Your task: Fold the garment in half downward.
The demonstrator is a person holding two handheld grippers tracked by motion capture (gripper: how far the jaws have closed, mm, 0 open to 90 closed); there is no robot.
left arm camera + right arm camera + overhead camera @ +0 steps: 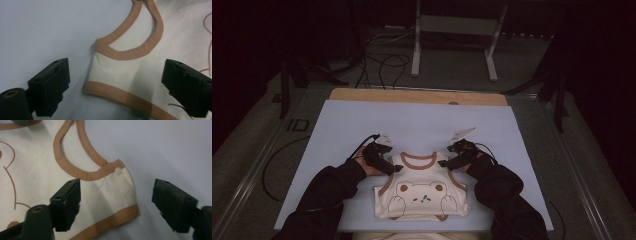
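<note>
A cream sleeveless baby vest (422, 192) with tan trim and a bear print lies flat near the front edge of the pale blue mat (422, 120). My left gripper (396, 169) is low at the vest's left shoulder. In the left gripper view its jaws stand open (116, 72) on either side of the shoulder strap (107, 75), pads apart from the cloth. My right gripper (447, 162) is at the other shoulder. Its jaws are open (117, 190) around that strap (112, 192), which bears a small white snap (118, 171).
The mat covers a wooden tabletop (417, 96) whose far edge shows bare. Beyond it, cables (382, 65) trail over the floor near a white metal stand (457, 30). Bare mat stretches behind and to both sides of the vest.
</note>
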